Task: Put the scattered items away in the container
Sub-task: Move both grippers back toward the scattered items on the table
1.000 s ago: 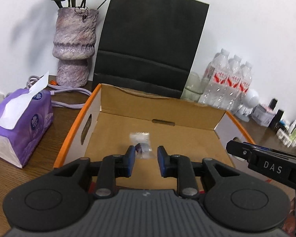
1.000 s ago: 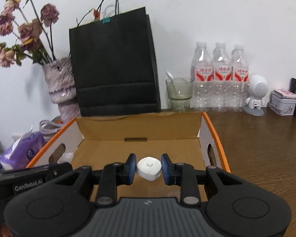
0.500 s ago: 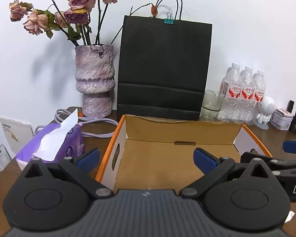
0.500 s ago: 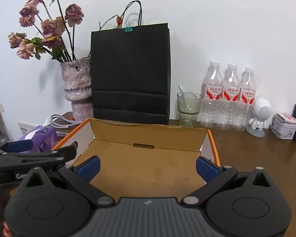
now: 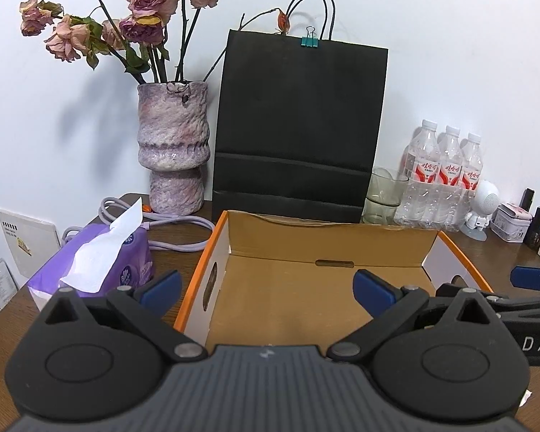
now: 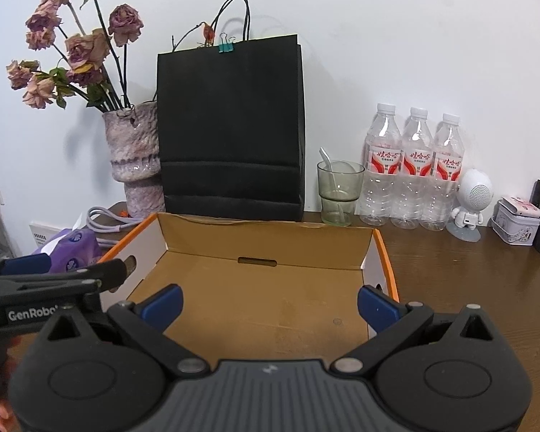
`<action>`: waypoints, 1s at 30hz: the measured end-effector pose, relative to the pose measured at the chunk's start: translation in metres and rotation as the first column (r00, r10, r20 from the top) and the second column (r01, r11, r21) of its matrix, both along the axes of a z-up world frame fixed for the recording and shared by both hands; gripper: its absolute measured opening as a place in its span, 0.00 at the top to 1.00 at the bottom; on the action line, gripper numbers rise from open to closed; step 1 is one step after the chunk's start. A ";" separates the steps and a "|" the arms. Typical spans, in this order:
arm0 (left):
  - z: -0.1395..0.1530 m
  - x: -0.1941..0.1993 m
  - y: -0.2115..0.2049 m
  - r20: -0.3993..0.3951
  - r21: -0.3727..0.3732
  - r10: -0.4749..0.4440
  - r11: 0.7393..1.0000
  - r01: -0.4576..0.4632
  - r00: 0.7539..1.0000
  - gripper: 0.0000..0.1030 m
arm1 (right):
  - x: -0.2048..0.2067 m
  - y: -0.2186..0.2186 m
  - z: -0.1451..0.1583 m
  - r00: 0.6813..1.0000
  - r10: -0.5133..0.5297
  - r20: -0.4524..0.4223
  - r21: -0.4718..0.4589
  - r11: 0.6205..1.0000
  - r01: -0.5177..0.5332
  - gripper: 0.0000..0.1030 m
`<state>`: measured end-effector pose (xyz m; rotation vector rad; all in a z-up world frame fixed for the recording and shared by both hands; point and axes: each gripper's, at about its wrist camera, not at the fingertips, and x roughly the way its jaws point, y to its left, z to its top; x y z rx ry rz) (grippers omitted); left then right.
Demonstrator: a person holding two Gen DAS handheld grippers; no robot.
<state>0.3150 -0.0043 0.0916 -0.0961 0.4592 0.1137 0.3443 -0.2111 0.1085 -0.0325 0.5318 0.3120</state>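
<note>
Left tool (image 5: 266, 289) and right tool (image 6: 268, 304) — both spread wide, holding nothing — above the cardboard box (image 5: 327, 243).

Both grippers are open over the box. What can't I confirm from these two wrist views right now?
- Near floor of the cardboard box: hidden in both views by each gripper's own body, so any items lying there cannot be seen.
- Left gripper and right gripper: nothing shows between the open jaws.
- Table in front of the box: cut off by the lower edge, so leftover items are unknown.
- Small bottles at the right edge of the left wrist view: too small to identify.
</note>
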 end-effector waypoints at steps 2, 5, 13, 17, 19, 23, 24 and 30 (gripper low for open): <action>0.001 -0.001 -0.001 0.002 0.005 0.001 1.000 -0.001 1.000 0.00 | 0.000 0.000 0.000 1.000 0.000 -0.002 0.003 1.000 0.000 0.00; 0.003 -0.003 -0.001 0.009 0.005 -0.002 1.000 0.002 1.000 0.00 | 0.001 -0.001 0.000 1.000 -0.003 -0.009 0.009 1.000 0.003 0.00; 0.013 -0.030 0.003 0.040 -0.023 -0.009 1.000 0.010 0.999 0.00 | -0.016 -0.005 0.011 1.000 0.007 0.007 0.026 1.000 -0.007 0.00; 0.013 -0.058 0.009 0.048 -0.051 -0.056 0.997 0.058 0.997 0.00 | -0.040 -0.010 0.014 0.999 0.043 0.022 0.028 0.999 -0.043 0.00; 0.010 -0.074 0.013 0.050 -0.067 -0.076 0.995 0.080 0.996 0.00 | -0.058 -0.015 0.014 0.997 0.054 0.048 0.018 0.998 -0.055 0.00; 0.003 -0.108 0.017 0.049 -0.048 -0.098 0.994 0.101 0.994 0.00 | -0.099 -0.031 0.008 0.995 0.078 0.067 0.039 0.996 -0.080 0.00; 0.000 -0.116 0.017 0.049 -0.042 -0.108 0.993 0.110 0.993 0.00 | -0.109 -0.036 0.005 0.994 0.080 0.069 0.046 0.995 -0.084 0.00; -0.016 -0.161 0.024 0.007 -0.043 -0.144 0.989 0.144 0.990 0.00 | -0.165 -0.064 -0.023 0.998 0.047 0.049 0.043 0.998 -0.049 0.00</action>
